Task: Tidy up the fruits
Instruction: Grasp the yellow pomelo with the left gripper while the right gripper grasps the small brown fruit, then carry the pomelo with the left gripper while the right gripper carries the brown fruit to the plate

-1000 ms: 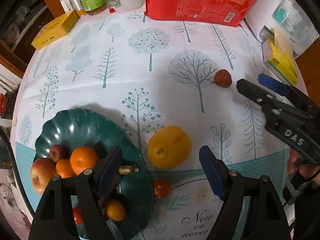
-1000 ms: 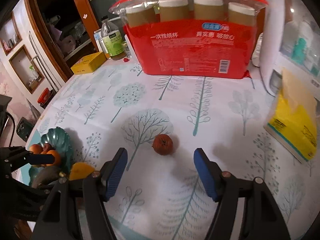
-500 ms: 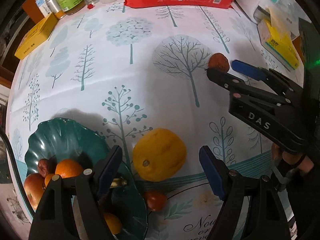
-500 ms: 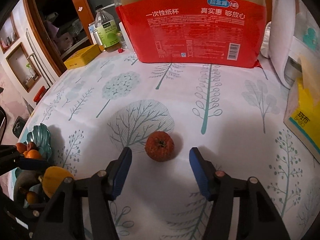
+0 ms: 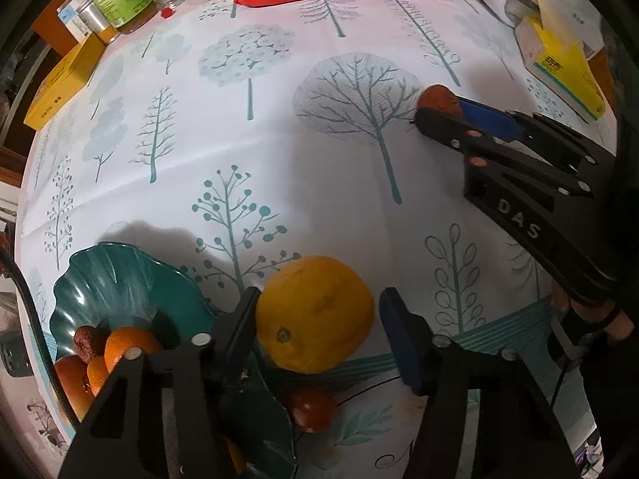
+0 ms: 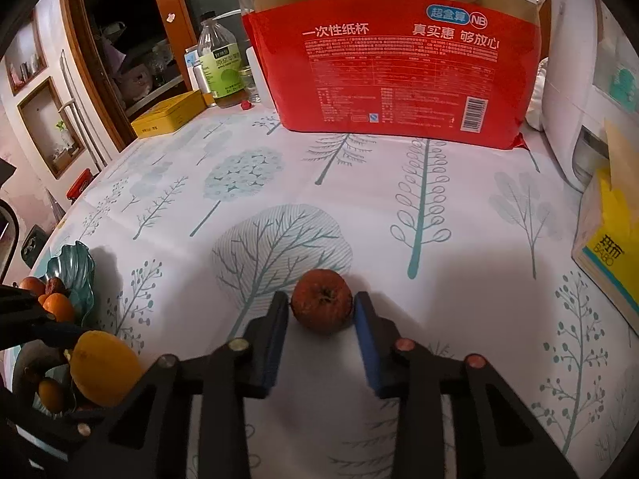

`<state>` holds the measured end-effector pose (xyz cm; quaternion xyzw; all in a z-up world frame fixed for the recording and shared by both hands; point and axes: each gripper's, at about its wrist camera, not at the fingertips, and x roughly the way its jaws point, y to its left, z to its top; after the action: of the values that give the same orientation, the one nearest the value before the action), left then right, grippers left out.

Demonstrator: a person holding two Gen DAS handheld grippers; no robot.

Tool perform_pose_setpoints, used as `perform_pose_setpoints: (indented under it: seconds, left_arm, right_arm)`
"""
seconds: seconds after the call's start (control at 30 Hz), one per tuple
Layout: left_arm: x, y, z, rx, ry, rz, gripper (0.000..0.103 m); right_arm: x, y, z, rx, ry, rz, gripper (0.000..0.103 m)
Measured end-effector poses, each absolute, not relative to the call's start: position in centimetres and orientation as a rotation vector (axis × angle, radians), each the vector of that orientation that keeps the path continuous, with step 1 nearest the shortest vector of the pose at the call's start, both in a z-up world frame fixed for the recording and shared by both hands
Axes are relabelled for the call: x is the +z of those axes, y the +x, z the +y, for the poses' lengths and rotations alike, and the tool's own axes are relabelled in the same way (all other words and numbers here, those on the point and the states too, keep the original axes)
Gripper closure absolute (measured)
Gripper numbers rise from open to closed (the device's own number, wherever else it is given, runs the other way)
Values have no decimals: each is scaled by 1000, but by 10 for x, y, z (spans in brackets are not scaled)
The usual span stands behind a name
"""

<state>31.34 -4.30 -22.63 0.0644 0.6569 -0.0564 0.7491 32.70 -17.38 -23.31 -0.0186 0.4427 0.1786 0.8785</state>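
We count two tongs, left tongs [image 5: 315, 311] and right tongs [image 6: 321, 315], one large yellow citrus [image 5: 315, 315], one wrinkled red fruit [image 6: 321, 306], one small tomato [image 5: 311, 409], one green plate [image 5: 124, 283], one red cup pack [image 6: 395, 68].

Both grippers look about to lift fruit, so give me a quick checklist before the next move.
1. Right gripper pads on the small reddish-brown fruit: ok; jaws just closed onto it.
2. Left gripper gripping the large yellow citrus: not ok; jaws were closing, right pad still clear.
3. Green leaf-shaped plate has bare space: ok.
4. Small red tomato collected: not ok, beside the plate.
5. Grip firmness: cannot tell.
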Motion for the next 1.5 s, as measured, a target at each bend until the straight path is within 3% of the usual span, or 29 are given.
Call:
perform_pose_setpoints:
  seconds: [0.37,0.67,1.5]
  left_arm:
    - [-225,309,-35,-119,98,1443,53]
    - [-193,287,-41,-131,94,1394,53]
    - [-124,162,-23,-14,-9,1307,53]
  right_arm:
    - [-223,319,-178,375,-19,917,72]
    - [-196,292,-184,378,-3,888,72]
    - [-140,183,-194,431,-8,853,72]
